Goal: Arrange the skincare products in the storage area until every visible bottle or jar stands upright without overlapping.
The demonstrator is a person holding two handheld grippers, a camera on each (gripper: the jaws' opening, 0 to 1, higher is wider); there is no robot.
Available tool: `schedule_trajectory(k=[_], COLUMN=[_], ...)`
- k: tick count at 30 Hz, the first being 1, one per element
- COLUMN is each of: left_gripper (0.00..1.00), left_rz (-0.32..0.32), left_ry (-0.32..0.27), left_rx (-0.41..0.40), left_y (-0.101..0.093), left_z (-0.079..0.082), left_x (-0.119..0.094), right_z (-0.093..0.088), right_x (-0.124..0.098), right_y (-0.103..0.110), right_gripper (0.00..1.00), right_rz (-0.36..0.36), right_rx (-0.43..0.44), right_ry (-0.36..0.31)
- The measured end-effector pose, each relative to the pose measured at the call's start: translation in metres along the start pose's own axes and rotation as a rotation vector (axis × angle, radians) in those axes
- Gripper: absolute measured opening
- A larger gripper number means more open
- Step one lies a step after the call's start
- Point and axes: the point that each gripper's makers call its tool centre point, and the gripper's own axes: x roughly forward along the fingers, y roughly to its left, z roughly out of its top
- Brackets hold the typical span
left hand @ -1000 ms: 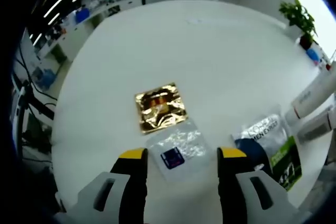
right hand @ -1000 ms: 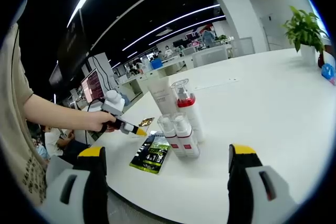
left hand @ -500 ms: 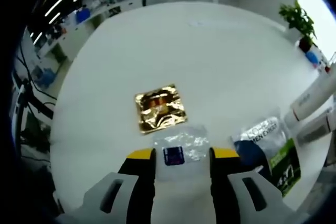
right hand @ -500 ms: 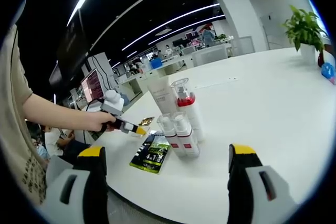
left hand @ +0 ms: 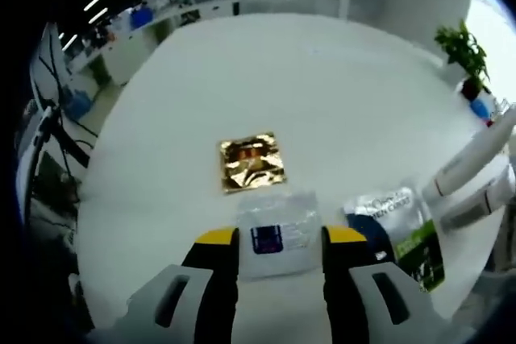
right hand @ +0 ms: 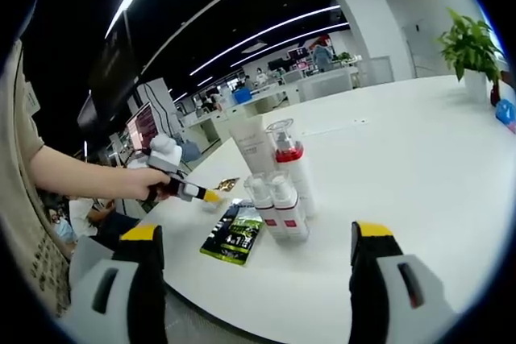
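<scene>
Pinching a clear sachet (left hand: pixel 276 230) flat on the table (left hand: pixel 322 94), the left gripper (left hand: pixel 274 239) is closed; right gripper (right hand: pixel 254 247) gapes empty.

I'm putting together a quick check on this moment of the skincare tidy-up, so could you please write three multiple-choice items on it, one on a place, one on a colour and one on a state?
1. Where does the clear sachet lie?
A. between the left tool's jaws
B. on top of the gold foil packet
C. beside the potted plant

2. What colour is the band under the clear cap of the tall pump bottle?
A. blue
B. red
C. yellow

3. How does the right tool stand?
A. shut on a bottle
B. open, holding nothing
C. shut on the green pouch

Answers: 1 A, the left tool has a yellow tip on each side of the sachet. 2 B, a red band shows in the right gripper view. 3 B, its jaws stand wide apart above the white table.
</scene>
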Motion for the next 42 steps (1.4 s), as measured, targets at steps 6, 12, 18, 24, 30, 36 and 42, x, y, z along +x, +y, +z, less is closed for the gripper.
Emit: schedule_trajectory(k=[6, 12, 18, 24, 30, 36, 42], left_gripper=[0.38, 0.38, 0.38, 0.38, 0.38, 0.38, 0.38], left_rz=[-0.032, 0.014, 0.030, 0.038, 0.048, 0.043, 0.027], left_ry=[-0.046, -0.034, -0.024, -0.030, -0.033, -0.026, -0.011], left_rx=[-0.113, -0.073, -0.086, -0.100, -0.107, -0.094, -0.083], left_y=[-0.008, -0.003, -0.004, -0.002, -0.001, -0.011, -0.023], left_z=[-0.010, -0.037, -0.060, -0.068, -0.072, -0.080, -0.088], left_x=[-0.021, -0.030, -0.038, -0.046, -0.051, -0.052, -0.047], right_z=[0.000, -0.001, -0.002, -0.003, -0.003, -0.002, -0.002], right_x=[0.000, 0.000, -0.001, -0.001, -0.001, -0.002, -0.003], right_y=[0.002, 0.006, 0.007, 0.012, 0.014, 0.013, 0.012], right_gripper=[0.96, 0.96, 0.96, 0.96, 0.96, 0.96, 0.95], right_rz=[0.007, 0.016, 0.021, 0.036, 0.042, 0.037, 0.029], right_rx=[-0.011, -0.018, -0.024, -0.036, -0.043, -0.042, -0.040], right_ry=[0.002, 0.006, 0.009, 0.015, 0.015, 0.009, 0.003])
